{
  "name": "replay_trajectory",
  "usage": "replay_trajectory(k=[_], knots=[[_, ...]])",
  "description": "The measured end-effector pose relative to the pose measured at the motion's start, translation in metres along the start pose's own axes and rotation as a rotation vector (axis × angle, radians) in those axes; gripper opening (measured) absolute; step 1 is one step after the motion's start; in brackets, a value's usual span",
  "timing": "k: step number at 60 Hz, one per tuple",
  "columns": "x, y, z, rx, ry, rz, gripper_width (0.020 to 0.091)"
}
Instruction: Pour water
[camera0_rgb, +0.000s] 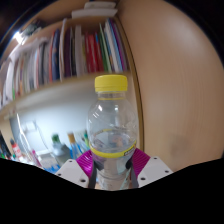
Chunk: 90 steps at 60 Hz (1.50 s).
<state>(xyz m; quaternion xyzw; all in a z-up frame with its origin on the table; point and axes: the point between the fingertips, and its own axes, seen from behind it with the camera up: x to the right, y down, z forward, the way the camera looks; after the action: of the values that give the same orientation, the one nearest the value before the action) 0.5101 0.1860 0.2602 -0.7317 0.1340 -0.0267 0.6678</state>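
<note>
My hand-held gripper (111, 166) clamps a clear bottle (111, 130) with yellow cap, upright between both pads (84, 162). A bookshelf (60, 55) with books stands beyond.

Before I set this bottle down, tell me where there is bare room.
The bottle is held between the hand-held gripper's fingers. No bare surface for it shows. Plain wall to its right gives open passage. To its left it is crowded: a bookshelf packed with books, small bottles below.
</note>
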Motion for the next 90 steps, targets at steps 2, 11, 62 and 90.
replay_trajectory(k=[2, 11, 62, 90], knots=[[0.017, 0.031, 0.003, -0.035, -0.003, -0.040, 0.0498], [0.027, 0.142, 0.008, -0.161, -0.027, -0.056, 0.0521], [0.026, 0.189, -0.026, -0.266, 0.004, -0.122, 0.0845], [-0.007, 0.157, -0.234, -0.318, 0.068, -0.074, 0.0841]])
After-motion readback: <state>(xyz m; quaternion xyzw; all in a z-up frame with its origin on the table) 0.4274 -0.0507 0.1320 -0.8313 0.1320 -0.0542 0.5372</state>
